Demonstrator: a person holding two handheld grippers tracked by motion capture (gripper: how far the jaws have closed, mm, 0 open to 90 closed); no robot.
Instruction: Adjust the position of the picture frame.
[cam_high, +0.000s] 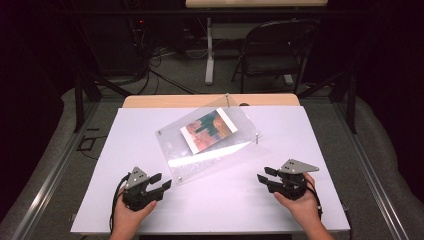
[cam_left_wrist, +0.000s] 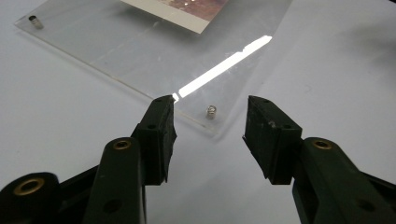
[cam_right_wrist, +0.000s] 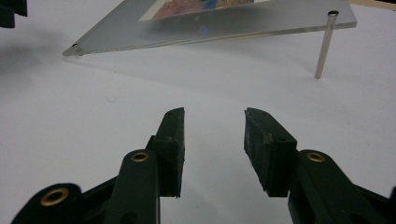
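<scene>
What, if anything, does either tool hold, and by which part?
Nothing is held: the left tool and right tool are both open, apart from the clear acrylic frame.

At the lower left of the high view, the left gripper (cam_high: 161, 181) is black, topped by a grey 3-cornered plate, with a black cable looping beside the bare hand. At lower right, the right gripper (cam_high: 265, 174) matches it. In the gripper views, brass-ringed holes mark the 2 black jaws' arms.
</scene>
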